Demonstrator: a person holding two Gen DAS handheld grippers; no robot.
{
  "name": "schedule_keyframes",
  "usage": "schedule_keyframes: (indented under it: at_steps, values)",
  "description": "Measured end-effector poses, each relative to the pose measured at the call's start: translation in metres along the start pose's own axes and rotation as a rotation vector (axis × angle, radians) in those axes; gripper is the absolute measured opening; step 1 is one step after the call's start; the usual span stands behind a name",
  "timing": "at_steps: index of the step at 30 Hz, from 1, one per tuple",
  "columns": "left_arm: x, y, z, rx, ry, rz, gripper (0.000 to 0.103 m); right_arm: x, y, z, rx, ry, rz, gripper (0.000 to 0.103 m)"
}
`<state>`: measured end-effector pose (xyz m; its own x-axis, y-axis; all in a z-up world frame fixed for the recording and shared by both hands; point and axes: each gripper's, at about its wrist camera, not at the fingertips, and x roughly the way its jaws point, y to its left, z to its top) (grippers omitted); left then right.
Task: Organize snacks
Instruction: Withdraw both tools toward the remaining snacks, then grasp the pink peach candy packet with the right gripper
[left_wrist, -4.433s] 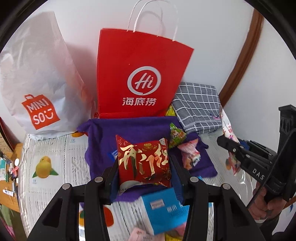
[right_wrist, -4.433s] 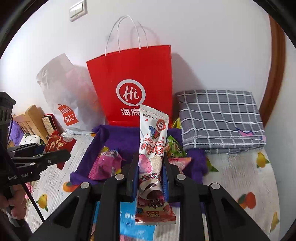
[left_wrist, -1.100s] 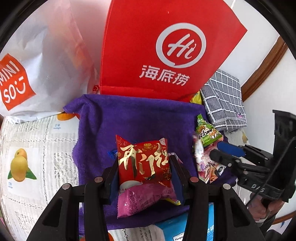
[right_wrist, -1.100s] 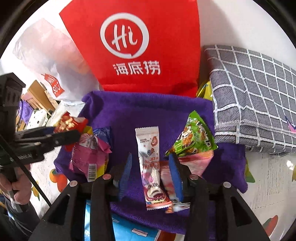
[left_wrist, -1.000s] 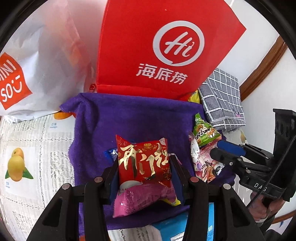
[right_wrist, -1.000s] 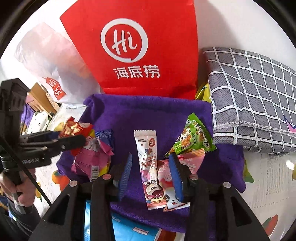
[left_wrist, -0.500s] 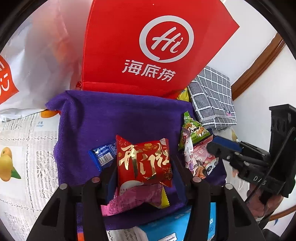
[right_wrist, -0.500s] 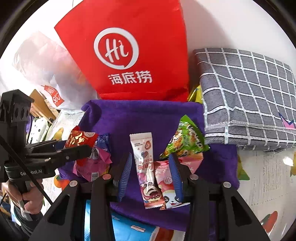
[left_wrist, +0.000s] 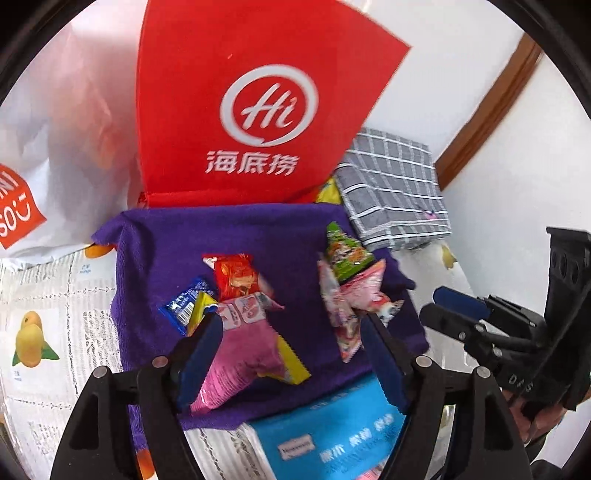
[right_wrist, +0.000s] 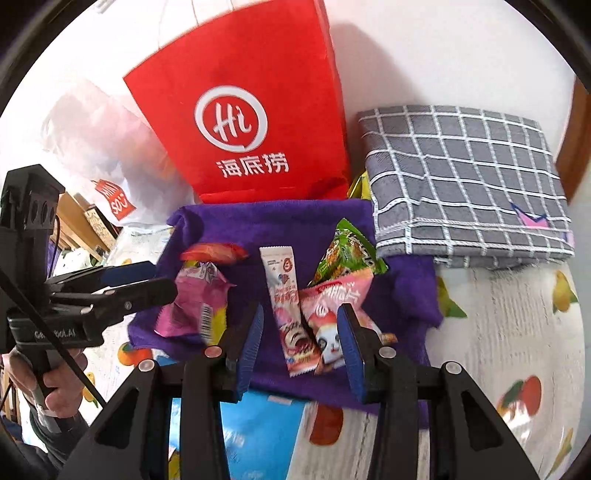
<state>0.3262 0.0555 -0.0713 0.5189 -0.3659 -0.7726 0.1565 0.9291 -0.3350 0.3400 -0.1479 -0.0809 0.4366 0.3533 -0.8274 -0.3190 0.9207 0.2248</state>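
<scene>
- Lying on a purple towel, two loose clusters of snack packets are shown on the counter.
- In the left cluster, a red packet is seen lying on the towel, with a pink packet, a yellow packet and a small blue packet beside or partly under it.
- In the right cluster, a green triangular packet, a pale pink panda packet and a long white packet are overlapped.
- The left gripper is shown with its jaws just opened wide; nothing is pressed by its pads, the pink packet lying loose between them.
- The right gripper is held with its jaws parted above the white and panda packets; no grip is seen.
- Behind the towel a red paper bag stands upright, flanked by a white plastic bag and a folded grey checked cloth; a blue box lies at the near edge.
</scene>
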Motion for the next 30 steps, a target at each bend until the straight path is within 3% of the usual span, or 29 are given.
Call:
schedule_keyframes:
  at_steps: [6, 10, 15, 24, 30]
  values:
    - [-0.023, -0.011, -0.003, 0.011, -0.021, 0.019, 0.076, -0.041, 0.009, -0.021, 0.01, -0.055, -0.024, 0.043]
    - [-0.042, -0.014, -0.016, 0.02, -0.035, -0.002, 0.076, -0.058, 0.021, -0.039, -0.016, -0.08, -0.105, 0.046]
    - [-0.064, -0.013, -0.04, 0.027, -0.047, 0.023, 0.075, -0.066, 0.035, -0.066, -0.02, -0.071, -0.079, 0.046]
    - [-0.092, 0.006, -0.088, -0.014, -0.041, 0.05, 0.074, -0.052, 0.065, -0.123, -0.051, -0.017, -0.042, 0.046]
    - [-0.099, 0.018, -0.118, -0.033, -0.026, 0.085, 0.074, -0.018, 0.061, -0.152, -0.019, 0.086, -0.006, 0.046]
